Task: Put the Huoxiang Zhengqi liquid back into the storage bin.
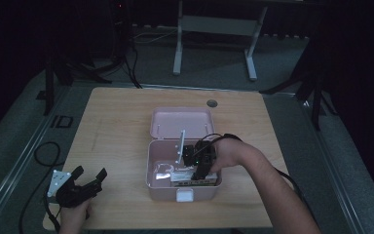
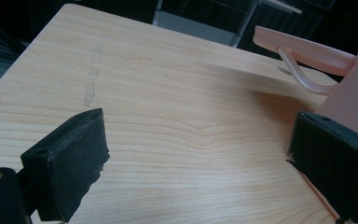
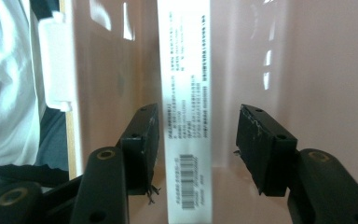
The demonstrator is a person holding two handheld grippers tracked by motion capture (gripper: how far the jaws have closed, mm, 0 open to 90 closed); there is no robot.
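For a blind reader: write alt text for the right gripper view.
A white printed carton lies in the pink box, between the open jaws of the right hand-held gripper; neither pad presses on it. The box's white latch is at left.

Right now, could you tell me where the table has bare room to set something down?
The table is bare left of the pink box, up to the left gripper. Inside the box it is crowded: the carton and right gripper.
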